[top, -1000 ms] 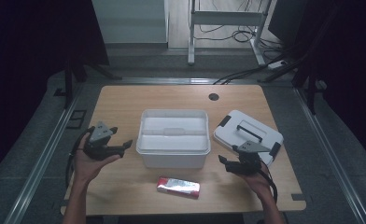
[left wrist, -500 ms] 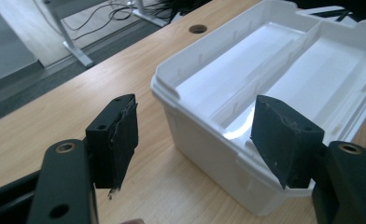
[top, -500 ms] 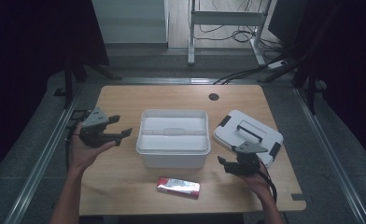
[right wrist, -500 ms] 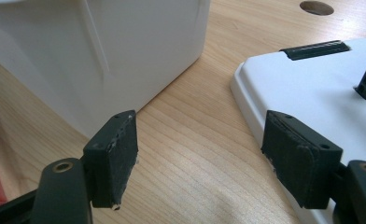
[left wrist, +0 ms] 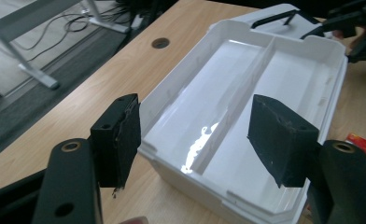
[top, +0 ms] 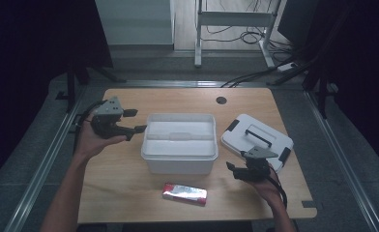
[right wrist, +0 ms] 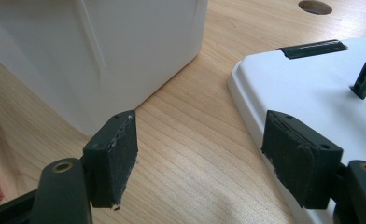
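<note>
The left gripper (top: 135,121) hangs above the worktop (top: 129,193) with its jaws spread wide and nothing between them; they have just been closing a little. It points at the white box (top: 180,143), which sits just beyond its tips, near but apart. The right gripper (top: 232,170) is also released, its jaws wide apart over bare wood, between the box's corner and the white lid (top: 257,140) lying flat at its side. The box is open, rectangular and glossy inside, split lengthwise by a low divider (left wrist: 239,100) into two bare compartments. The lid carries a black handle (top: 257,134) and black latches. A red packet (top: 184,194) lies in front of the box.
</note>
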`<state>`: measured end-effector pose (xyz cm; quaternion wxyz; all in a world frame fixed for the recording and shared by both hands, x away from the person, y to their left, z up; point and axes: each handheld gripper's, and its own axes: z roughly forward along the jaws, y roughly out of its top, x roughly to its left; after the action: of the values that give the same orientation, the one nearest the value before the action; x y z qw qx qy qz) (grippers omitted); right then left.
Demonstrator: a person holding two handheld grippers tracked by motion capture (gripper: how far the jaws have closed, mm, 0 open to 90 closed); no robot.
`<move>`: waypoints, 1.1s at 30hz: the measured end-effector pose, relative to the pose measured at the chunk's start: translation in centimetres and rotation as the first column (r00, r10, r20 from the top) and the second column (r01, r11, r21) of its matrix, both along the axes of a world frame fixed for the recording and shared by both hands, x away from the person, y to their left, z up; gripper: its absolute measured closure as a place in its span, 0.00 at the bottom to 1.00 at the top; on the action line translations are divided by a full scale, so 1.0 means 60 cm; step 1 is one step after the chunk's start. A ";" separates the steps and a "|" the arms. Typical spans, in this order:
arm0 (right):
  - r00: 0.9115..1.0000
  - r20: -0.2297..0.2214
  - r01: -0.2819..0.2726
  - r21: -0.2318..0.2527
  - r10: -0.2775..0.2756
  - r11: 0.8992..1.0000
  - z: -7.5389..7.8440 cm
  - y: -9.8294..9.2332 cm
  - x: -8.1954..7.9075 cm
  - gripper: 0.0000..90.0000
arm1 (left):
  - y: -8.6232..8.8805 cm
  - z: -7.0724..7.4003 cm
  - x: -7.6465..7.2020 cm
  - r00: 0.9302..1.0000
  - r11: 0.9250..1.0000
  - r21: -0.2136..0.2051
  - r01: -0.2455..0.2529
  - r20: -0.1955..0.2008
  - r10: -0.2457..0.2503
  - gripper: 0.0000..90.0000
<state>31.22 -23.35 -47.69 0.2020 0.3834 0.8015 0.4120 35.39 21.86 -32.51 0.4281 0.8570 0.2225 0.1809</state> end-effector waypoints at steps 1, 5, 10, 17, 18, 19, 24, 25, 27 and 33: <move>1.000 -0.001 -0.001 -0.003 0.001 1.000 0.000 0.000 0.000 0.30 | -0.003 0.003 0.004 1.000 1.000 0.011 0.014 -0.001 -0.014 0.38; 1.000 -0.007 -0.001 -0.009 0.001 1.000 -0.002 0.000 0.002 0.30 | -0.017 0.015 0.022 0.997 0.995 0.059 0.076 -0.016 -0.075 0.38; 1.000 -0.002 -0.002 -0.017 0.002 1.000 -0.003 0.000 0.002 0.30 | -0.039 0.031 0.043 0.989 0.983 0.109 0.144 -0.033 -0.142 0.39; 1.000 -0.005 -0.001 -0.020 0.001 1.000 -0.004 -0.001 0.003 0.30 | -0.075 0.043 0.064 0.976 0.950 0.224 0.220 -0.057 -0.212 0.39; 1.000 -0.005 -0.001 -0.021 0.001 1.000 -0.004 0.000 0.003 0.30 | -0.079 0.043 0.066 0.974 0.942 0.248 0.224 -0.063 -0.215 0.39; 1.000 -0.005 -0.001 -0.022 0.001 1.000 -0.005 0.000 0.003 0.30 | -0.083 0.043 0.067 0.974 0.937 0.264 0.228 -0.066 -0.219 0.39; 1.000 -0.007 -0.006 -0.024 0.006 1.000 -0.005 0.000 0.004 0.30 | -0.099 0.049 0.066 0.969 0.923 0.295 0.247 -0.064 -0.239 0.39; 1.000 -0.007 -0.005 -0.024 0.005 1.000 -0.005 0.000 0.003 0.30 | -0.102 0.050 0.065 0.968 0.920 0.303 0.249 -0.061 -0.242 0.39; 1.000 -0.005 -0.005 -0.025 0.005 1.000 -0.005 0.000 0.003 0.30 | -0.108 0.052 0.067 0.968 0.916 0.315 0.249 -0.054 -0.245 0.40; 1.000 -0.009 -0.005 -0.028 0.005 1.000 -0.006 -0.001 0.004 0.30 | -0.132 0.056 0.074 0.964 0.895 0.361 0.263 -0.058 -0.260 0.42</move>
<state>31.44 -23.39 -48.04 0.2026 0.3803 0.8092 0.3994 39.83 13.94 -29.17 0.2808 0.9444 0.0694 0.1563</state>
